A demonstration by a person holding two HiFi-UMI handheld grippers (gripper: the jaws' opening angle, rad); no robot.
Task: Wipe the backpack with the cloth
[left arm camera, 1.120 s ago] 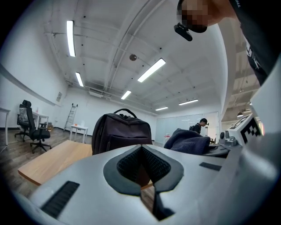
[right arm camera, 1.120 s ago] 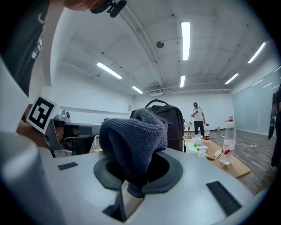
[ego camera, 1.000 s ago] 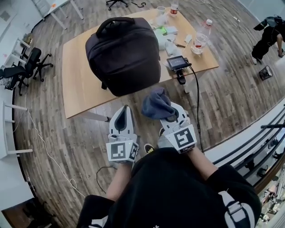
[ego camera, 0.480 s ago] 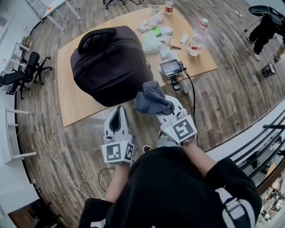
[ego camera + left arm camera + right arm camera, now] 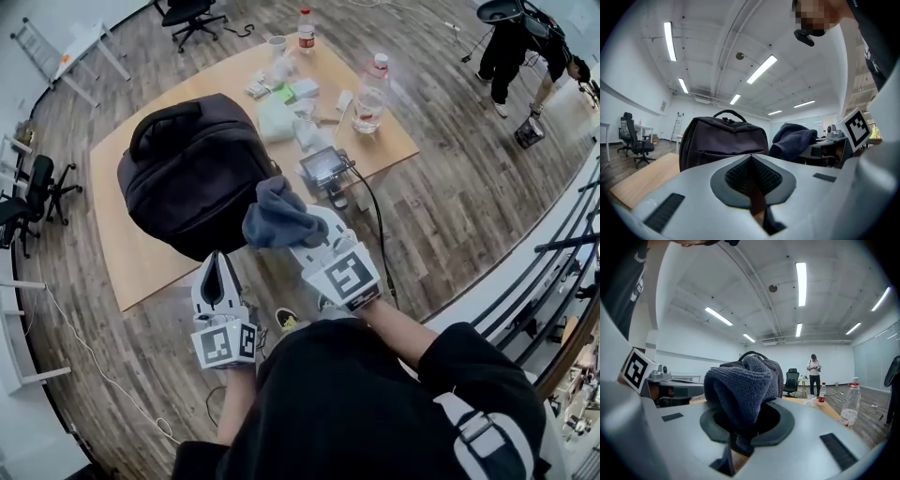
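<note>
On table (image 5: 111,234) near your edge: backpack (image 5: 192,173) stands handle-up | your right gripper (image 5: 302,228) clamped on cloth (image 5: 275,216), bunched just beside backpack's right side, contact not discernible | your left gripper (image 5: 217,261) jaws pressed together, nothing between, at table's near edge.

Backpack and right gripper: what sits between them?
Only the cloth, clamped in the right gripper and bunched before the backpack, plainest in the right gripper view.
</note>
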